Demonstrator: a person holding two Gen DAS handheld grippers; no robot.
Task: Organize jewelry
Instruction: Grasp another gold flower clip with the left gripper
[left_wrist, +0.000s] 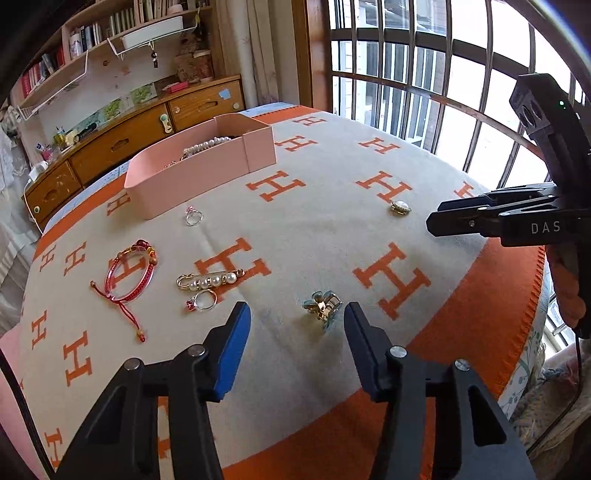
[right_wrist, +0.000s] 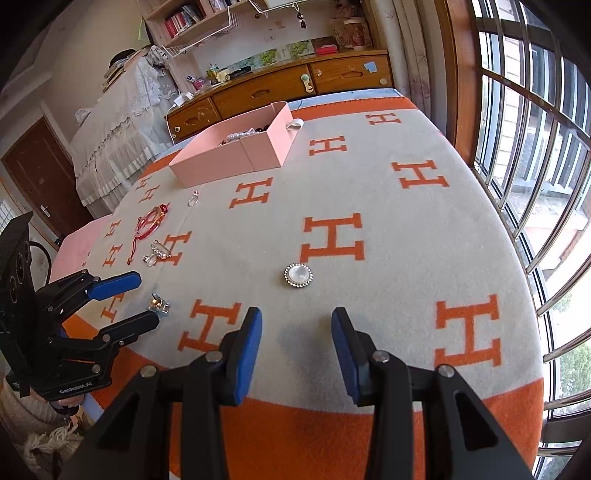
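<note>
Pink open cardboard box (left_wrist: 207, 162) stands at the far side of the orange-and-grey blanket (left_wrist: 332, 236). Left gripper (left_wrist: 297, 325), jaws spread and empty, sits just short of the small gold-and-teal hair claw (left_wrist: 322, 306), slightly right of centre. Right gripper (right_wrist: 296, 328), likewise released, faces the round pearl brooch (right_wrist: 298, 275) directly ahead.

A home bedroom: blanket-covered bed (left_wrist: 461, 332), wooden drawer cabinet (right_wrist: 280, 92), bookshelves (left_wrist: 92, 33), barred window (right_wrist: 535, 147).

Black tools (left_wrist: 297, 314) (right_wrist: 296, 319), blue pads (left_wrist: 232, 354), silver screws (white "DAS" lettering)
</note>
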